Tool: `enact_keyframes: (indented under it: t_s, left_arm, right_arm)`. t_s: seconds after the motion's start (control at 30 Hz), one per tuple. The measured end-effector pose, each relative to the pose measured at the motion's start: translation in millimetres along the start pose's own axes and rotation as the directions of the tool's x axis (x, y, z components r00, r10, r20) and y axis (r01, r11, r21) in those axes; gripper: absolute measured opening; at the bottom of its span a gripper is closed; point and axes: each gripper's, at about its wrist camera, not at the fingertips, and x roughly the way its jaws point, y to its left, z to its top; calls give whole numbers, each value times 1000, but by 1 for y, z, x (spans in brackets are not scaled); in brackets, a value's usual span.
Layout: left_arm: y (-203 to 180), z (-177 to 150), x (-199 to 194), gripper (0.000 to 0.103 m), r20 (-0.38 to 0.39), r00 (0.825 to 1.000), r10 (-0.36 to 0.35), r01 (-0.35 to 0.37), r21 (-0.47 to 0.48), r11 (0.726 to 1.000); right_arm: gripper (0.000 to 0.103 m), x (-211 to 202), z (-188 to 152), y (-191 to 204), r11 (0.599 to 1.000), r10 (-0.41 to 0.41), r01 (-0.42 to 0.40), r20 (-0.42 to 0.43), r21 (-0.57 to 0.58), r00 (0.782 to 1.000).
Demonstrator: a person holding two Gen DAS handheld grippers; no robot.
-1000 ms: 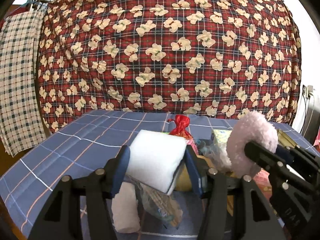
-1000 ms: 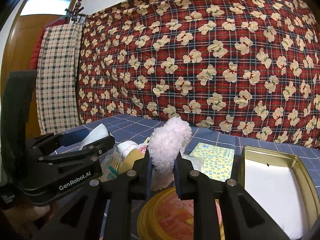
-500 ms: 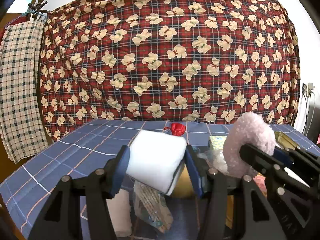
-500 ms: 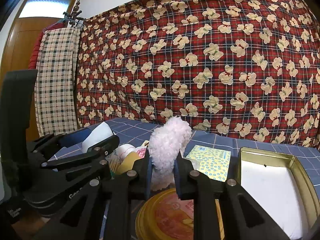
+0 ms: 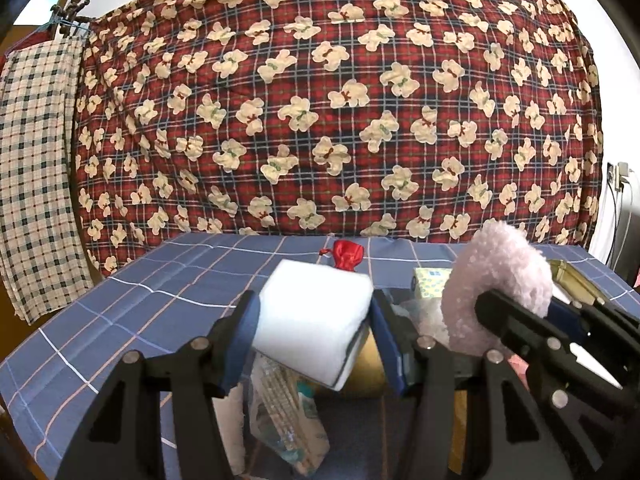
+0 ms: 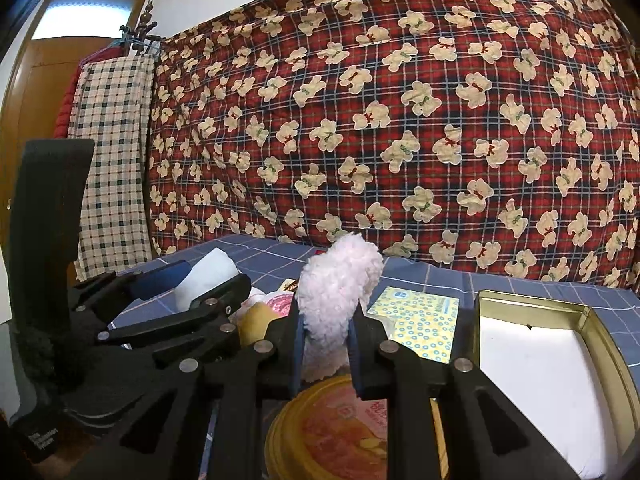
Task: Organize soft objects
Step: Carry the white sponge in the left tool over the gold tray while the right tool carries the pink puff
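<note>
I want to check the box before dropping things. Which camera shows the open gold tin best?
The right wrist view: the gold tin shows its open white inside and rim. The left wrist view shows only a rim sliver behind the right gripper.

left gripper (image 5: 314,334) — black | blue pads | silver screws — white lettering

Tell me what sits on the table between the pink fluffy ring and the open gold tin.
A yellow packet with blue circles lies flat between the pink fluffy ring held in the right tongs and the gold tin; the right wrist view shows it.
</note>
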Motion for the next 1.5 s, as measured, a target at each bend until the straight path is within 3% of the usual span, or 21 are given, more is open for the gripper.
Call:
enact_keyframes:
  t_s: [0.6, 1.5]
  left_arm:
    - [-6, 0, -6, 55, 51, 999, 19, -17, -37, 999]
    - [-77, 3, -2, 56, 59, 988, -143, 142, 15, 990]
  right_arm:
    - [21, -5, 1, -5, 997, -68, 69, 38, -24, 997]
    - [21, -35, -2, -69, 979, -206, 205, 83, 20, 975]
